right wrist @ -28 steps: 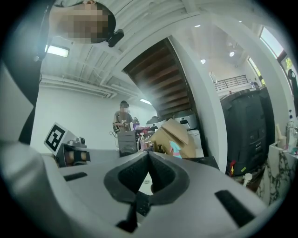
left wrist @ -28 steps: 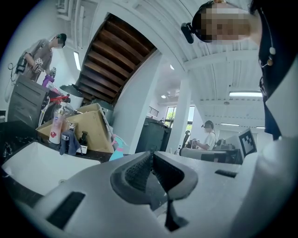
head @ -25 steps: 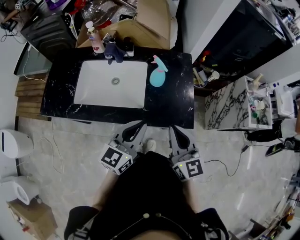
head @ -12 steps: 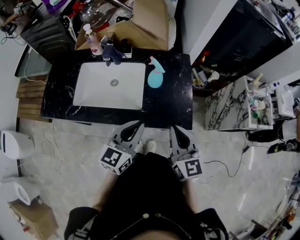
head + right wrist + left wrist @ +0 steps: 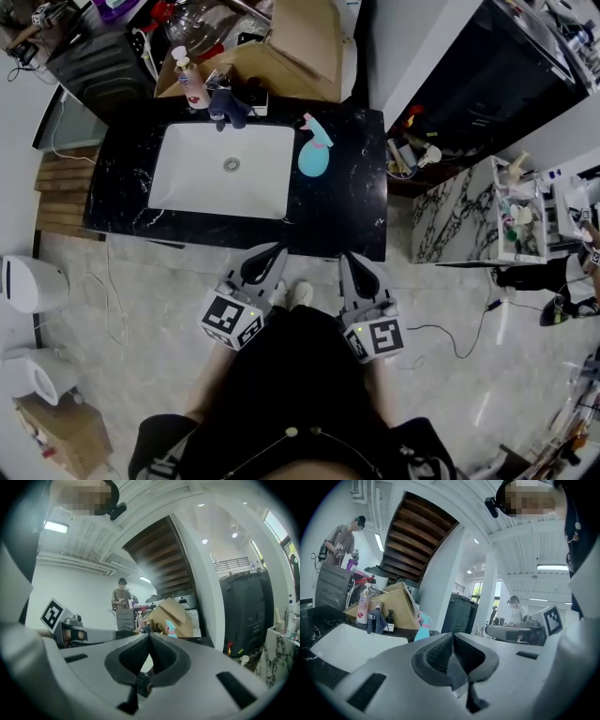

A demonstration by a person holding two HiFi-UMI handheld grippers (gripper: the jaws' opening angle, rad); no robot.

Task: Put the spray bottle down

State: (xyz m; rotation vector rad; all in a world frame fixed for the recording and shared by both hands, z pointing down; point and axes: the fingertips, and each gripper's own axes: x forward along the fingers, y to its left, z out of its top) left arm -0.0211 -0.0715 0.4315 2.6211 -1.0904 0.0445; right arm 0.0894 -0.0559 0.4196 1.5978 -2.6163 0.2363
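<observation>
Black marble counter runs across the far side of a pale tiled floor, with a white sink sunk into its left half.

On the left gripper the dark ribbed pads meet at the tip with nothing between them. The right gripper is the same: its pads are pressed together and bare. Both point roughly level towards the counter from just short of its near edge, side by side and close to the person's body. Behind each one sits its marker cube – the left cube and the right cube.

Well beyond both tips, the spray bottle is on the counter just right of the sink. It is teal with a pink head, and the left gripper view shows it upright. Neither gripper touches it.

At the far left corner of the sink a dark cloth hangs over the tap, with a pump bottle beside it – and a cardboard box stands behind them.
</observation>
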